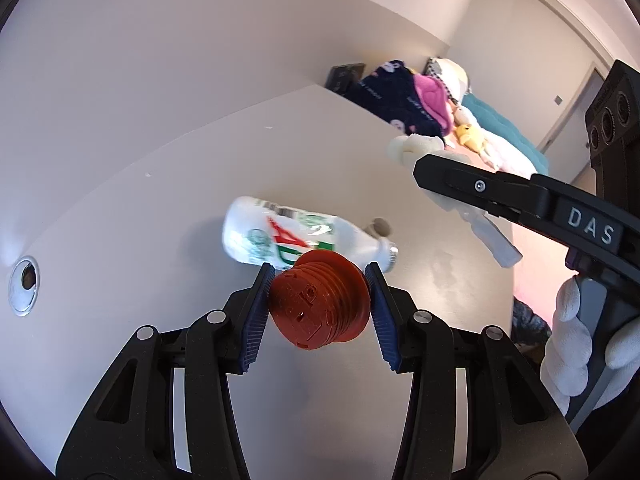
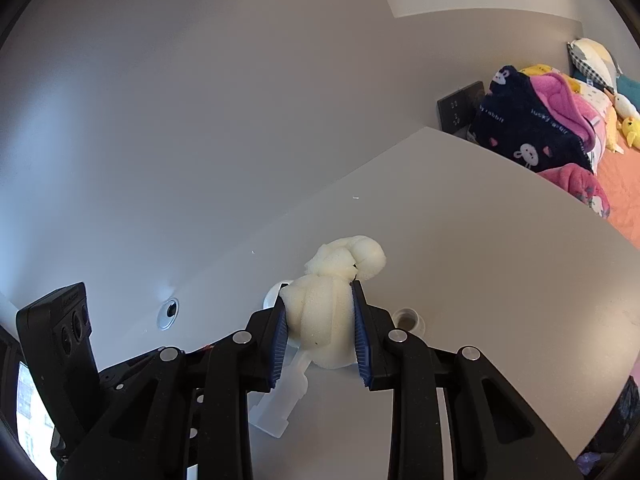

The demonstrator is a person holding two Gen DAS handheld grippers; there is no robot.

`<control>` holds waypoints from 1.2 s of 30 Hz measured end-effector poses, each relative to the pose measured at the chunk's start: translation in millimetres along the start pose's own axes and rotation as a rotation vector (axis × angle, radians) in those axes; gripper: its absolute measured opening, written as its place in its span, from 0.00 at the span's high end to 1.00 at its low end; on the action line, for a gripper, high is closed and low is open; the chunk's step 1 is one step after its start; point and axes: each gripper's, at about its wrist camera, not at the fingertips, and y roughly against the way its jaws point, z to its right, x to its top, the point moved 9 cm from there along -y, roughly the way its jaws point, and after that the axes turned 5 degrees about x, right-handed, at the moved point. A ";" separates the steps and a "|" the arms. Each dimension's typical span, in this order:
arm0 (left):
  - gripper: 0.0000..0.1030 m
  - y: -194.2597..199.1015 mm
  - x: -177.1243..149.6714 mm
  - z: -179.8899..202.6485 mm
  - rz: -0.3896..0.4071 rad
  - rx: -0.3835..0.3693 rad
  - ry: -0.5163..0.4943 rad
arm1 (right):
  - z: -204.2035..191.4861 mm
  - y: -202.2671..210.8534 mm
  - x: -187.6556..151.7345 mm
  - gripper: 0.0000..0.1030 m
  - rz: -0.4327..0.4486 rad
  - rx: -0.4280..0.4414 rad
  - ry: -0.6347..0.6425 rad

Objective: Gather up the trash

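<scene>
Trash sits in both pairs of tongs above a pale grey desk [image 1: 132,264]. Left tongs [image 1: 319,286] are pinching a red ridged cap [image 1: 318,306], their blue pads pressed against its two sides, and the cap hangs clear of the desk. Just behind it a white plastic bottle [image 1: 280,236] with a red and green label lies on its side on the desk, its neck pointing right. Right tongs [image 2: 319,308] are clamped on a crumpled lump of cream foam [image 2: 326,320], which bulges out past the pad tips toward the far edge of the desk. Seen from the left camera, those right tongs reach in from the right side, gripped by a hand in a white glove [image 1: 572,344], with the foam [image 1: 414,146] showing beyond their tip. A clear plastic piece [image 2: 280,400] shows below the foam in the right view; whether it rests on the desk or hangs with the foam I cannot tell. A round cable hole with a metal rim [image 1: 25,285] is set into the desk at the left. Past the desk's far right edge lies a bed [image 2: 624,200] heaped with a dark blue and pink blanket [image 2: 532,128] and soft toys [image 2: 632,126].
</scene>
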 end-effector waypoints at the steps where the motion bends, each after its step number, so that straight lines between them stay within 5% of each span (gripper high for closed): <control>1: 0.56 1.5 0.4 4.2 0.001 -0.005 -0.006 | -0.8 5.7 -0.4 0.71 0.005 0.000 0.000; 36: 0.56 18.0 1.3 148.0 0.002 -0.184 -0.236 | 40.2 148.6 -26.8 0.69 0.168 -0.123 -0.094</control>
